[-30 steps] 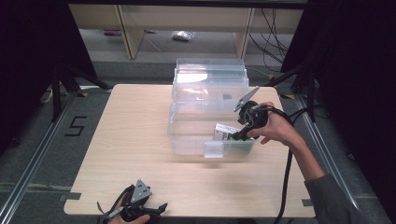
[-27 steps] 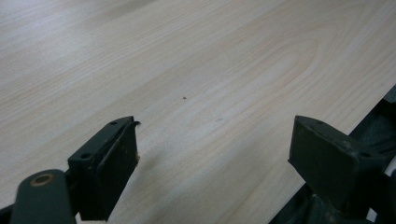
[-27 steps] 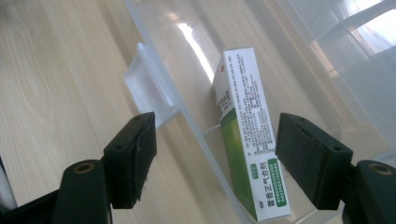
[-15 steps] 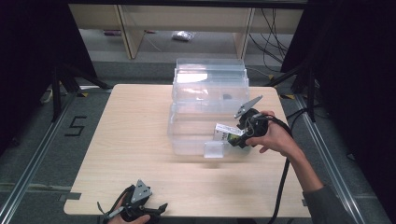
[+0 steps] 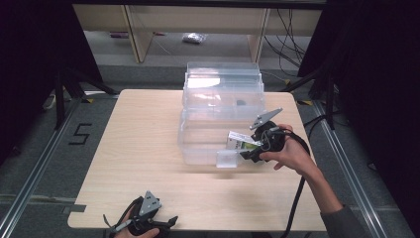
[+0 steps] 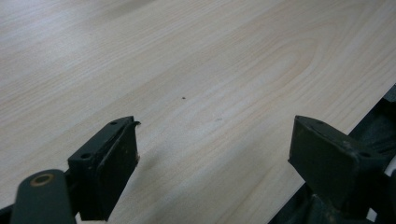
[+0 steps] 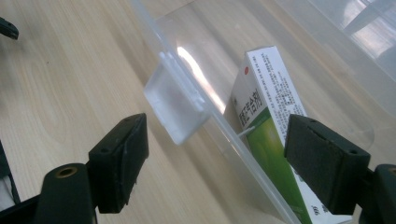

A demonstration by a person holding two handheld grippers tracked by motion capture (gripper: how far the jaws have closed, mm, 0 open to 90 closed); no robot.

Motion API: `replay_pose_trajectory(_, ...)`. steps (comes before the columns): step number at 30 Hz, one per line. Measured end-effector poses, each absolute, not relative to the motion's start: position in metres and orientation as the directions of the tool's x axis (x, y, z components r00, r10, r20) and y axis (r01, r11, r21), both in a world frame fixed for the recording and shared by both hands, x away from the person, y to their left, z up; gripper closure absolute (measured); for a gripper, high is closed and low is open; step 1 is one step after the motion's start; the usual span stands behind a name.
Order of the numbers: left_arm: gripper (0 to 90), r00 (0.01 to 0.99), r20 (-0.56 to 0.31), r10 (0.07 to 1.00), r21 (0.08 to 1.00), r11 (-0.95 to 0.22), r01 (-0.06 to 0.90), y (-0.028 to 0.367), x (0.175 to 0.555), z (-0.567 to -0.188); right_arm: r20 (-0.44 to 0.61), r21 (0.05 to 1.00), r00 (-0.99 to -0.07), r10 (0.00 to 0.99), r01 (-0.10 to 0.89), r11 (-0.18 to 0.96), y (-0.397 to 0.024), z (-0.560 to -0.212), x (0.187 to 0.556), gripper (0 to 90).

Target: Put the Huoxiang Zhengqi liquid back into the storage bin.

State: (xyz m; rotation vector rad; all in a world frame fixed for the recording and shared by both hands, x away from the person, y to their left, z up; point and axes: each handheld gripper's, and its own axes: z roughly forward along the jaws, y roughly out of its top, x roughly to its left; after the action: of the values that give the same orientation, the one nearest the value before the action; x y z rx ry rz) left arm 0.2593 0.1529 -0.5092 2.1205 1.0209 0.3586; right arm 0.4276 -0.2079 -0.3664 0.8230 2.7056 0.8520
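Note:
A white and green medicine box (image 5: 239, 140) (image 7: 266, 121) leans inside the clear plastic bin (image 5: 205, 136) at its front right corner, behind the bin's front wall (image 7: 196, 88). My right gripper (image 5: 247, 149) (image 7: 215, 158) straddles that corner; its jaws have just been opening and stand open. The box shows beside the right jaw, with a wide gap to the left one. A person's hand holds my left gripper (image 5: 167, 221) (image 6: 215, 154) at the table's front left edge. It is open over bare wood.
A clear latch tab (image 5: 227, 159) (image 7: 173, 107) hangs from the bin's front wall. A second clear bin (image 5: 223, 82) stands behind the first, with a small dark item (image 5: 241, 102) seen through the plastic. Light wooden table (image 5: 138, 148); shelving and cables behind it.
The right hand has sunk a little toward the bin's front right corner, and its jaws have widened. The medicine box sits lower in the bin. The left gripper has stayed put.

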Motion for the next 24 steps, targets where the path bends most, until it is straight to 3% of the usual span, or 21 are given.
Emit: replay_pose_trajectory(24, 14.9, 0.646, -0.065, 0.76, 0.726, -0.408, 0.553, 0.153, 0.259, -0.509, 0.001, 0.626, -0.817, 0.577, 0.45, 0.636, -0.207, -0.394, 0.401, 21.0)
